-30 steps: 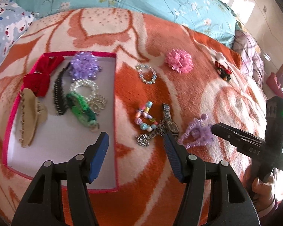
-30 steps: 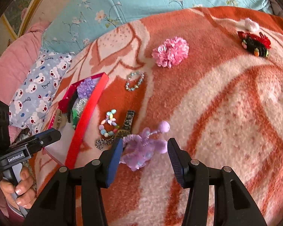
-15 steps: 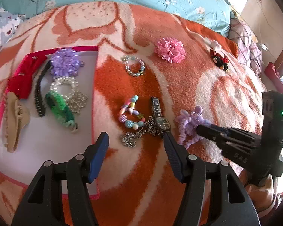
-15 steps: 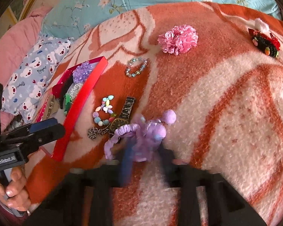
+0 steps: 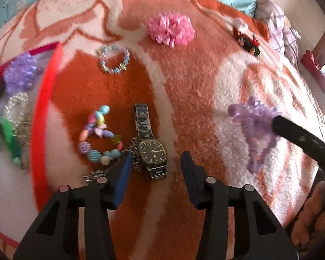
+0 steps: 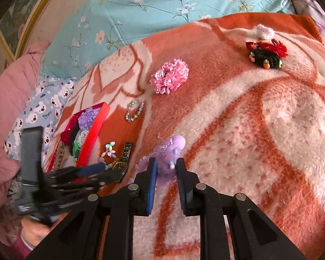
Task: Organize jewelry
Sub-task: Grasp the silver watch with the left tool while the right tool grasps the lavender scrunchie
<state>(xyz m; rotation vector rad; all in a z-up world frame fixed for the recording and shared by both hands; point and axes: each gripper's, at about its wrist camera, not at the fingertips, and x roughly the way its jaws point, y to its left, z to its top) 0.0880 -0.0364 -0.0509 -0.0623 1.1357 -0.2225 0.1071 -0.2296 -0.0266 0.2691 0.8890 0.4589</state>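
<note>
My left gripper (image 5: 156, 162) is open, its fingers either side of a dark square-faced wristwatch (image 5: 151, 151) lying on the orange blanket. A silver chain (image 5: 93, 174) and a pastel bead bracelet (image 5: 99, 136) lie just left of the watch. My right gripper (image 6: 165, 169) is shut on a purple hair tie (image 6: 169, 151), which also shows in the left wrist view (image 5: 253, 125), lifted a little off the blanket. A red-rimmed tray (image 5: 41, 117) at the left holds several hair pieces and bracelets.
A clear bead bracelet (image 5: 113, 59), a pink flower scrunchie (image 5: 171, 30) and a red-and-black hair clip (image 5: 248, 40) lie farther back on the blanket. A blue floral pillow (image 6: 162, 6) and a bear-print pillow (image 6: 41, 108) border the bed.
My right gripper has shut on the purple hair tie and lifted it. My left gripper has moved right and down from beside the tray to straddle the wristwatch.
</note>
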